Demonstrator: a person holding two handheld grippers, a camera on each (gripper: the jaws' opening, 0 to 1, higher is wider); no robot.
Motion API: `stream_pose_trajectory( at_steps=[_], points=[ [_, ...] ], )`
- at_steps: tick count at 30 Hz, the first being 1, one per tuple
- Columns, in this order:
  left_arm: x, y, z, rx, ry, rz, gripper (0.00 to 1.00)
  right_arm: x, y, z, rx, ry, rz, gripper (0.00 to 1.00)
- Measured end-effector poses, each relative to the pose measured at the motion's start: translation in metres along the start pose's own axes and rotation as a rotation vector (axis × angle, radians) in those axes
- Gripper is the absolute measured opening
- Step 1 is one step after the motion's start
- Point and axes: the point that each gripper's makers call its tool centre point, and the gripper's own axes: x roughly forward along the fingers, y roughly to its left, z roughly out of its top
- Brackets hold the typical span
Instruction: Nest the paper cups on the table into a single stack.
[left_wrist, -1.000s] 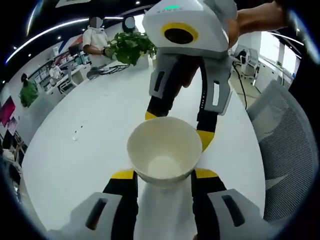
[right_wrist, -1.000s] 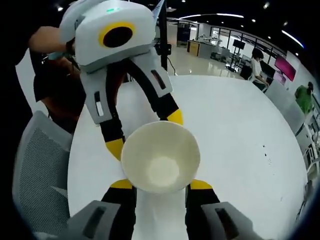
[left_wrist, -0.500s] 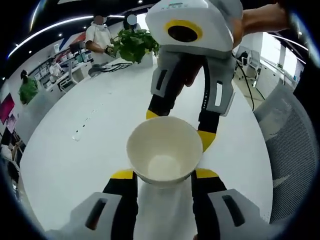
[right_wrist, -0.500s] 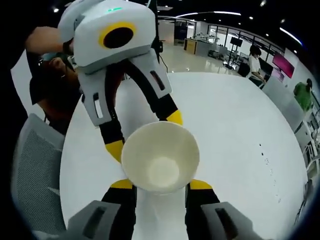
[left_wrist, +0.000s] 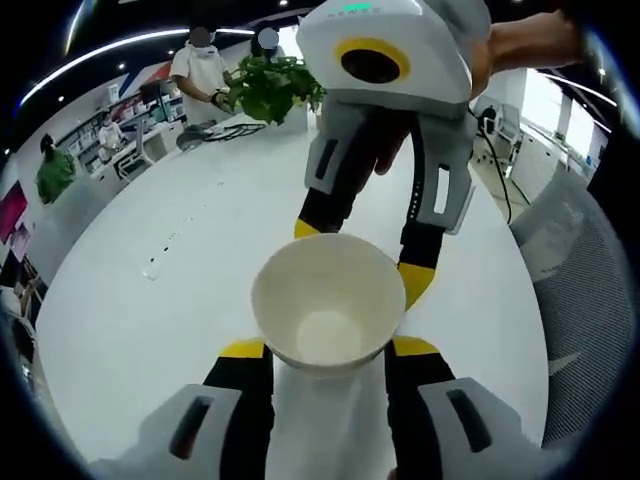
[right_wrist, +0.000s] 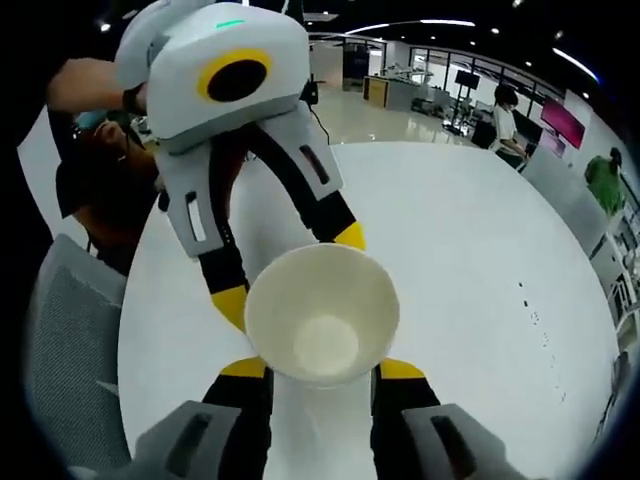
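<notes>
A white paper cup (left_wrist: 325, 310) hangs above the round white table (left_wrist: 150, 300), its open mouth facing the camera. My left gripper (left_wrist: 330, 348) is shut on its lower wall, one yellow tip on each side. From the far side my right gripper (left_wrist: 360, 255) is shut on the same cup near its rim. In the right gripper view the cup (right_wrist: 322, 315) sits between my right gripper's (right_wrist: 312, 368) tips, and the left gripper (right_wrist: 290, 270) clasps it from above. I cannot tell whether more cups are nested inside it.
A grey mesh chair (left_wrist: 590, 280) stands at the table's edge (right_wrist: 70, 340). A potted green plant (left_wrist: 270, 90) sits at the far side of the table, with people (left_wrist: 200, 70) behind it. A hand (left_wrist: 520, 40) holds the right gripper. Bare tabletop (right_wrist: 480, 260) spreads around.
Both grippers stay shut on the cup as before. Only the views have drifted slightly.
</notes>
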Motion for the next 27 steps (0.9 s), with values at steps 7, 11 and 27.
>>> stream_pose_trajectory(
  at_steps=[7,11,27],
  points=[
    [-0.004,-0.001,-0.003,-0.006,0.014,0.017,0.54,0.001,-0.001,0.001,0.019,-0.003,-0.022,0.45],
    [-0.01,0.0,-0.005,-0.013,0.013,0.035,0.58,-0.004,0.003,-0.007,0.005,0.018,-0.043,0.48],
    [-0.028,-0.003,-0.009,-0.075,-0.028,0.095,0.61,-0.014,0.015,-0.008,0.087,-0.04,-0.093,0.61]
  ],
)
